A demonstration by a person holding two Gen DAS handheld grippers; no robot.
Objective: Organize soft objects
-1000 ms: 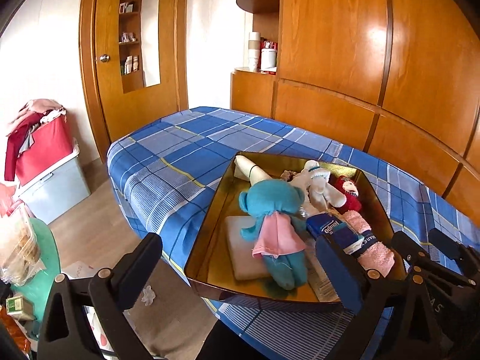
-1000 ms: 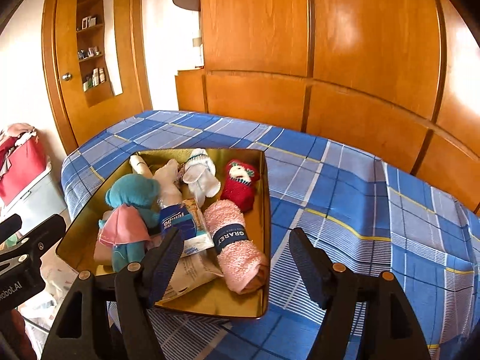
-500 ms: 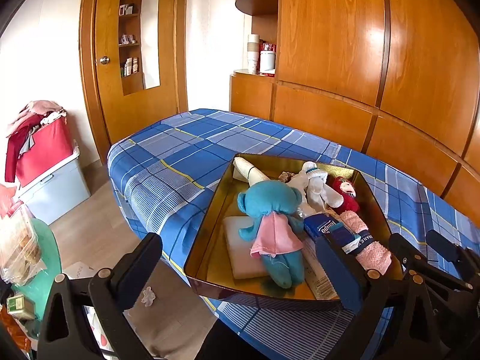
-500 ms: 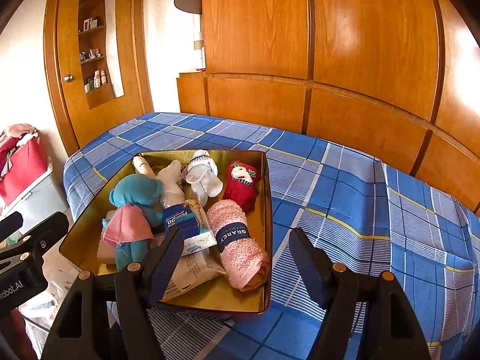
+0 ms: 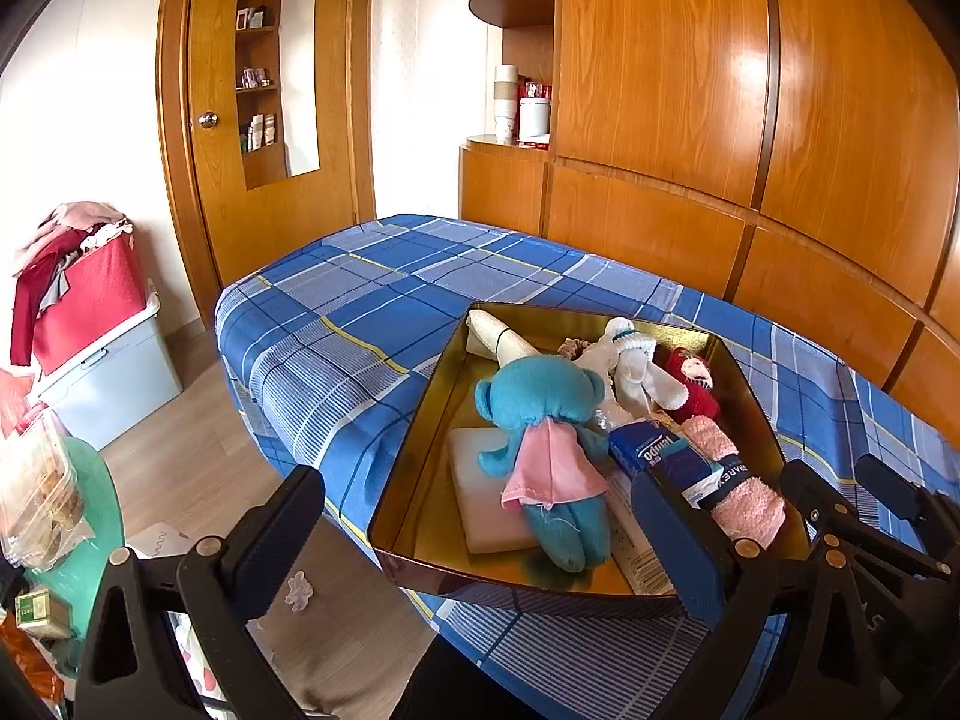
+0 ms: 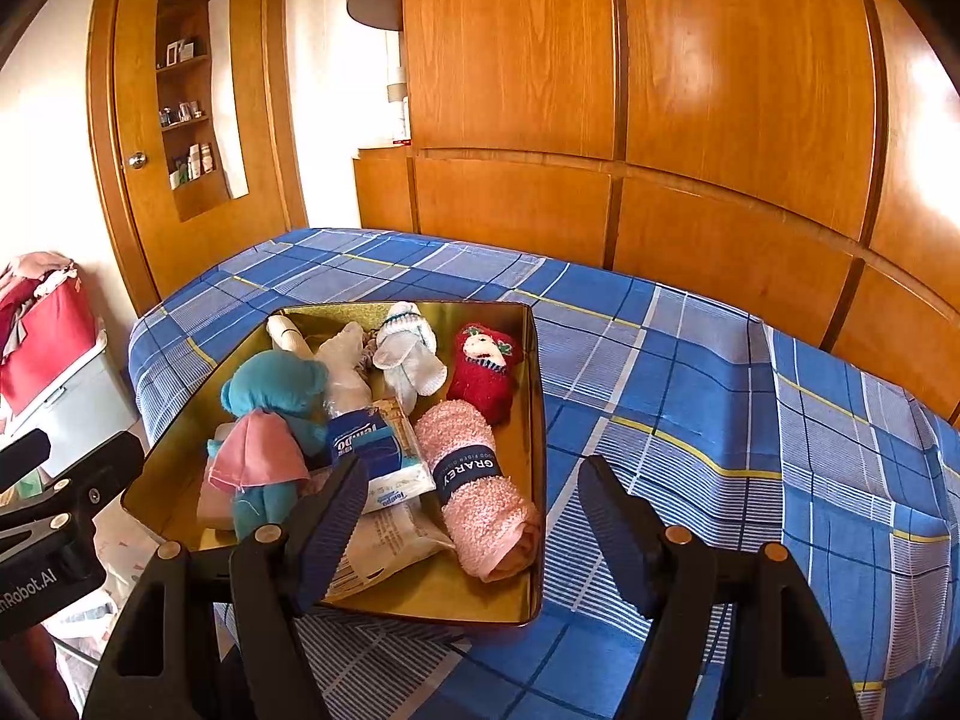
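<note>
A gold tray [image 5: 420, 480] [image 6: 456, 588] lies on the blue plaid bed [image 5: 360, 312]. In it a teal plush bear [image 5: 540, 402] [image 6: 270, 384] with a pink cape rests on a white pad [image 5: 480, 498]. Beside the bear are a blue tissue pack [image 5: 660, 456] [image 6: 372, 450], a rolled pink towel [image 5: 744, 498] [image 6: 480, 498], a red sock [image 5: 690, 384] [image 6: 483, 372], a white sock [image 5: 636, 366] [image 6: 408, 354] and a cream roll [image 5: 498, 336]. My left gripper [image 5: 474, 480] hovers open before the tray's near edge. My right gripper [image 6: 473, 468] is open over the tray's near right corner. Neither holds anything.
Wooden wardrobe panels [image 5: 720, 90] run behind the bed, with a door [image 5: 264, 228] at the left. On the floor stands a grey box [image 5: 114, 378] with a red laundry basket [image 5: 84, 300] on it. A green round table [image 5: 90, 510] with packets is at the lower left.
</note>
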